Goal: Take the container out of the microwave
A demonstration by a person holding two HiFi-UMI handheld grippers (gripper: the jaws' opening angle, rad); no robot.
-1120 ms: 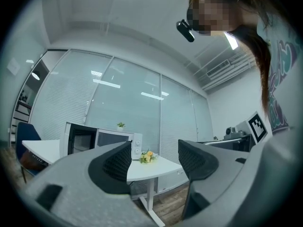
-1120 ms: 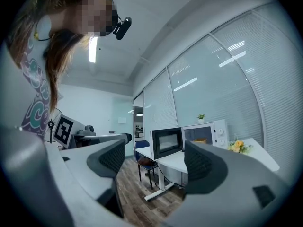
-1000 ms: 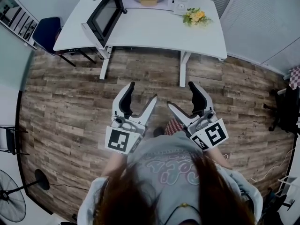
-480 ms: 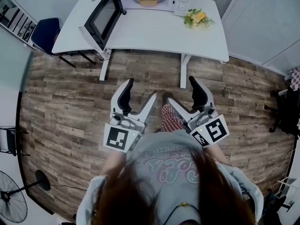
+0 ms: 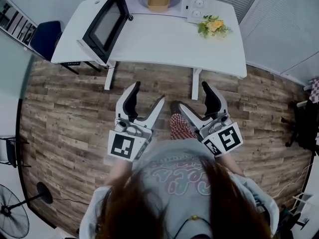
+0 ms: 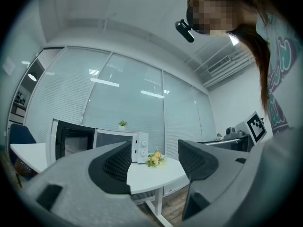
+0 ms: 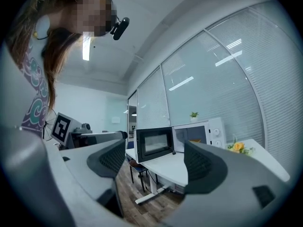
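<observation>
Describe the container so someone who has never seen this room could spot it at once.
On the white table at the top of the head view stands a white microwave, its door swung open to the left. The container sits inside the open cavity: a tan, boxy tub, the only thing in there, unlike the yellow flowers out on the tabletop.

Microwave [image 5: 193,5] rear off-frame at top; container [image 5: 158,0] contents too small, indistinct.

Even cool indoor light, ceiling strips glaring on glass, strong fisheye w/ dark vignette – near fingers [image 6: 113,167] soft
</observation>
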